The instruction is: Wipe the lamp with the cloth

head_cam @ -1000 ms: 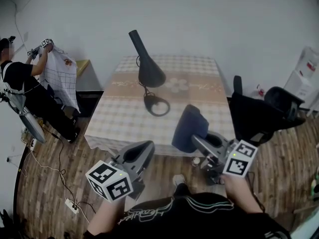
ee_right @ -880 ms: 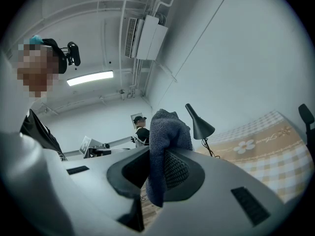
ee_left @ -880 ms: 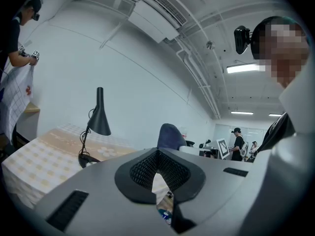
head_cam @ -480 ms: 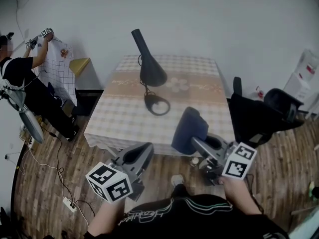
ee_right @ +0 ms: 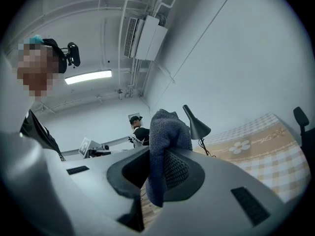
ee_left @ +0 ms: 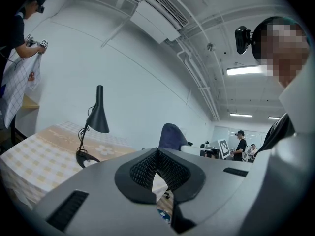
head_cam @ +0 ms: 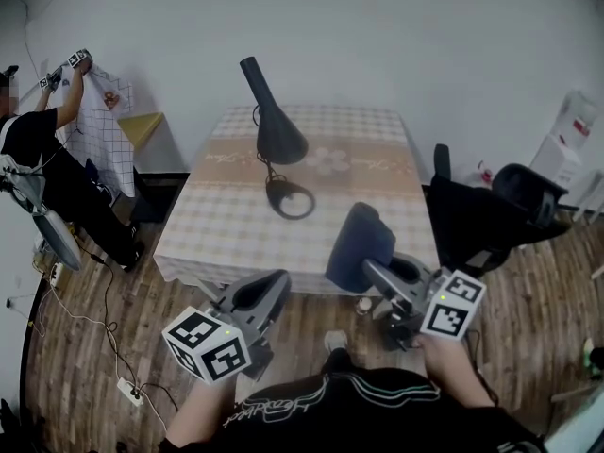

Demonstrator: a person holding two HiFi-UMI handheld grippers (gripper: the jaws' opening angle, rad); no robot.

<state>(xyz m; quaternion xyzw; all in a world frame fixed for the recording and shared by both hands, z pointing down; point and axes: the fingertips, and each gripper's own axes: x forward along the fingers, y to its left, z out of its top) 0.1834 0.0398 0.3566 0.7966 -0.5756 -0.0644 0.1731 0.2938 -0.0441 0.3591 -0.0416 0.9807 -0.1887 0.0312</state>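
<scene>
A black desk lamp (head_cam: 275, 126) with a cone shade and a ring base stands near the middle of the checked table (head_cam: 222, 225). It also shows in the left gripper view, lamp (ee_left: 97, 119), and in the right gripper view, lamp (ee_right: 197, 125). My right gripper (head_cam: 376, 274) is shut on a dark blue cloth (head_cam: 357, 243), held upright in front of the table's near edge, well short of the lamp. The cloth (ee_right: 165, 132) stands up between the right jaws. My left gripper (head_cam: 261, 295) hangs below the table's near edge, shut with nothing in it, its left gripper (ee_left: 157, 154) pads meeting.
A black office chair (head_cam: 493, 217) stands to the right of the table. At the far left a person (head_cam: 42, 144) holds up a checked sheet beside a yellow-topped stand (head_cam: 142, 126). Cables and a power strip (head_cam: 127, 385) lie on the wooden floor at the left.
Both grippers hold their places, the right one still on the cloth. The head view has shifted slightly, and the person at the left has raised the sheet higher.
</scene>
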